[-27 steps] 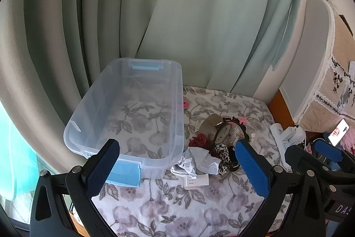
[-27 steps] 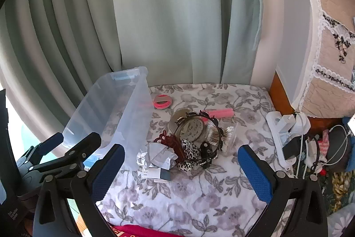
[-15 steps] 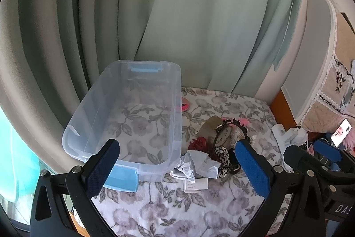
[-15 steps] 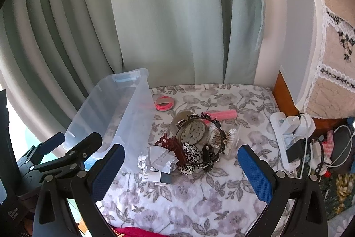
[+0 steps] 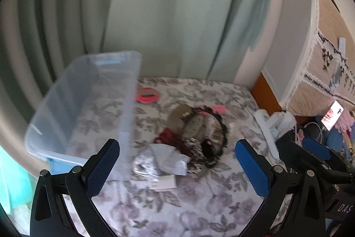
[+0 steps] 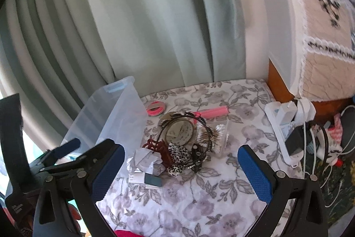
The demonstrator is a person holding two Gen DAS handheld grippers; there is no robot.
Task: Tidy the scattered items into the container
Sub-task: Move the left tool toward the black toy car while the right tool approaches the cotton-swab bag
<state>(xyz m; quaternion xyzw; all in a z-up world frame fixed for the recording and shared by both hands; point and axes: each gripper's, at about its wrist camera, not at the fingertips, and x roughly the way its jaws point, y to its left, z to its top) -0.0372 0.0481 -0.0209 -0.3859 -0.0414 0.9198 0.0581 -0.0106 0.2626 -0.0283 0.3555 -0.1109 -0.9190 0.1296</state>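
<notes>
Crumpled paper [image 6: 145, 160] beside the clear bin [image 6: 115, 117] looks feather-light and squishy, so pinch its bulk; both the left gripper [image 5: 177, 168] and right gripper [image 6: 180, 172] hang wide open, empty.

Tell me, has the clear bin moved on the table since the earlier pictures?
No. The clear plastic bin stands by the pink hair ties, near the curtain as before; only the camera has moved.

We see the clear plastic storage bin [image 6: 111, 117] at left on the floral-print bed [image 6: 199, 203], the pile of hair accessories [image 6: 184, 143] beside it, the white power strip [image 6: 286, 126] far right.
</notes>
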